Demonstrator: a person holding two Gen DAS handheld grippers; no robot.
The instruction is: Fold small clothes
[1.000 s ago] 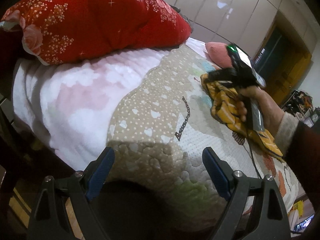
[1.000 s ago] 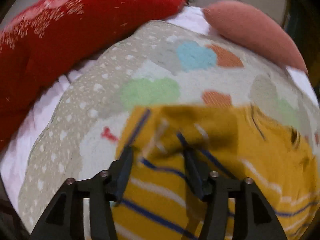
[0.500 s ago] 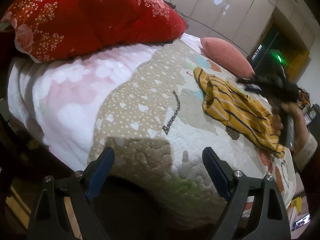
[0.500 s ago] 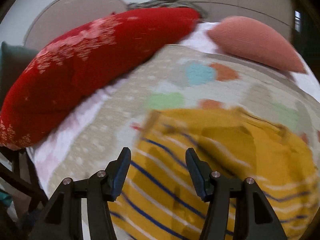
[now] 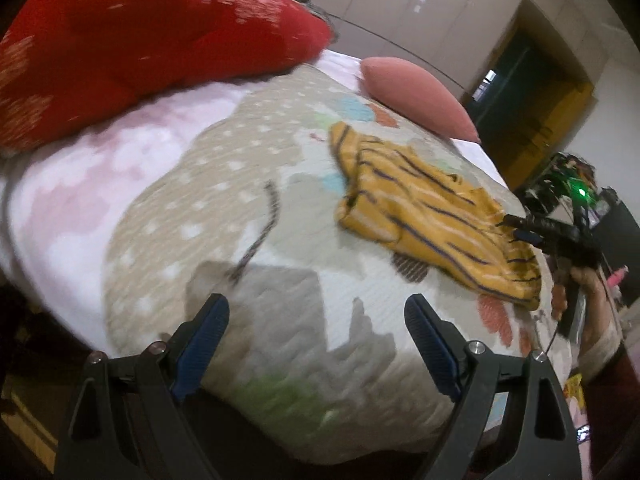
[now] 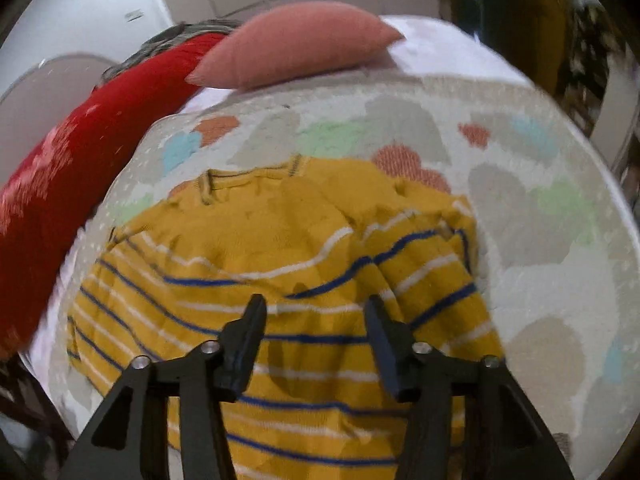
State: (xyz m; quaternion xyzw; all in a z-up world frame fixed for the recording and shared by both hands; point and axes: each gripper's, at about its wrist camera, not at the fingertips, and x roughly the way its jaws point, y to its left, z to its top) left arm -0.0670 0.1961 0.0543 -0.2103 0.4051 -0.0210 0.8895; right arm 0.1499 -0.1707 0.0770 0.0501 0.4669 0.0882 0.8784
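Observation:
A small yellow sweater (image 5: pixel 420 208) with blue and white stripes lies spread on the patterned quilt (image 5: pixel 280 160), collar toward the pillows. In the right wrist view my right gripper (image 6: pixel 314 304) hovers over the sweater (image 6: pixel 280 240) near its hem end. Its jaws are closing and the pads press on nothing. The left wrist view shows that right gripper (image 5: pixel 514 228) at the sweater's right end, held by a hand. My left gripper (image 5: pixel 316 304) stands wide open over the bed's near edge, well short of the sweater, with nothing between its fingers.
A big red flowered pillow (image 5: pixel 140 40) lies along the bed's far left, and a pink cushion (image 5: pixel 416 96) sits behind the sweater. Pale wardrobe doors (image 5: pixel 400 8) and a dark doorway (image 5: pixel 532 92) stand beyond the bed. Clutter fills the floor at the right.
My right gripper has drawn back from the sweater's collar end to its hem end, and the sweater now lies spread out. My left gripper has shifted a little toward the sweater.

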